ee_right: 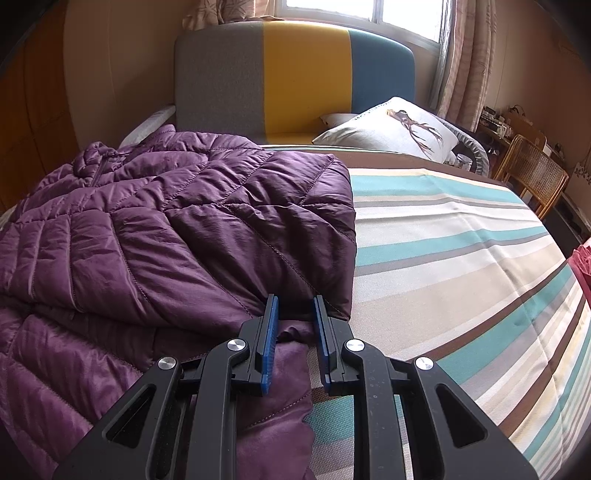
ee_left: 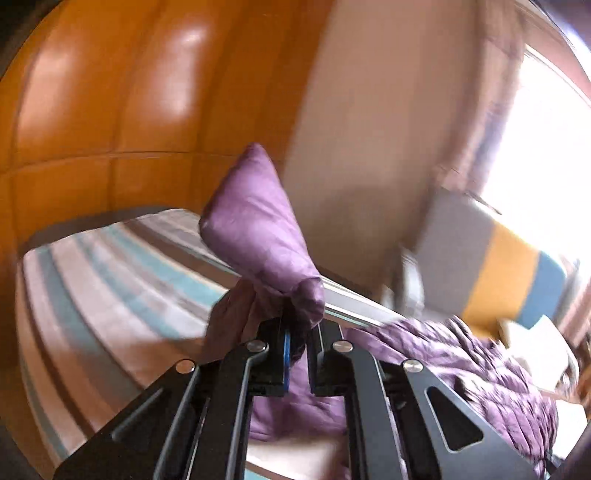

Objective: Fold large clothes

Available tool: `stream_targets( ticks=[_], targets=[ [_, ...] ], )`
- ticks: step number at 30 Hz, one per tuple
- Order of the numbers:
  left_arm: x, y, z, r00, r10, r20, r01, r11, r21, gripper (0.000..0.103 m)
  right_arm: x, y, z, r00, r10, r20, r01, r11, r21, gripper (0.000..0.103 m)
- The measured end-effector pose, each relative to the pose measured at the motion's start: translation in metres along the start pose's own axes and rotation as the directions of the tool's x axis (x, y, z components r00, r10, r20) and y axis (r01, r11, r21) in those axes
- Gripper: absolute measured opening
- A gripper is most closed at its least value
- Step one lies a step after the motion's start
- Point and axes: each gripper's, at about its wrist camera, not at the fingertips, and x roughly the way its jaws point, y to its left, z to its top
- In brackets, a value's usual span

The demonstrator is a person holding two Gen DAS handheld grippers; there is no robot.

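Jacket (ee_right: 177, 221): purple, quilted, spread on the left part of the striped bed (ee_right: 461, 258), part folded over itself.
Sleeve end (ee_left: 258, 236): lifted off the bed, standing up above the left jaws.
Left gripper (ee_left: 297, 354): clenched on purple fabric, cloth bunched between the pads.
Right gripper (ee_right: 295, 325): low at the jacket's near edge, fold of fabric between the narrowly parted jaws; grip unclear.
Beyond: pillow (ee_right: 391, 129), grey-yellow-blue headboard (ee_right: 295, 81), window (ee_right: 362, 14).

bare striped bedspread (ee_right: 461, 258) beside jacket (ee_right: 166, 221)
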Motion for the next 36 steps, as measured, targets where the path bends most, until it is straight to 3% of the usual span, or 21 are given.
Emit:
stream_targets(
  ticks=[6, 10, 19, 30, 36],
  targets=[
    [0.003, -0.063, -0.029, 0.993, -0.067, -0.101, 0.073, 0.995, 0.064, 0.006, 0.0, -0.002, 0.0, 1.0, 0.009, 0.002, -0.009, 1.0, 0.008, 0.019],
    [-0.012, -0.1, -0.045, 0.986, -0.112, -0.12, 0.129, 0.981, 0.146, 0.006, 0.0, -0.002, 0.0, 1.0, 0.011, 0.002, -0.011, 1.0, 0.01, 0.019],
    [-0.033, -0.167, -0.069, 0.963, -0.211, -0.167, 0.253, 0.921, 0.297, 0.006, 0.0, -0.002, 0.0, 1.0, 0.011, 0.002, -0.011, 1.0, 0.01, 0.019],
    [-0.06, -0.235, -0.096, 0.924, -0.3, -0.238, 0.375, 0.834, 0.404, 0.006, 0.0, -0.003, 0.0, 1.0, 0.012, 0.003, -0.012, 1.0, 0.011, 0.019],
    [-0.059, -0.256, -0.104, 0.907, -0.318, -0.277, 0.41, 0.816, 0.406, 0.006, 0.0, -0.003, 0.0, 1.0, 0.013, 0.002, -0.013, 1.0, 0.012, 0.019]
  ],
)
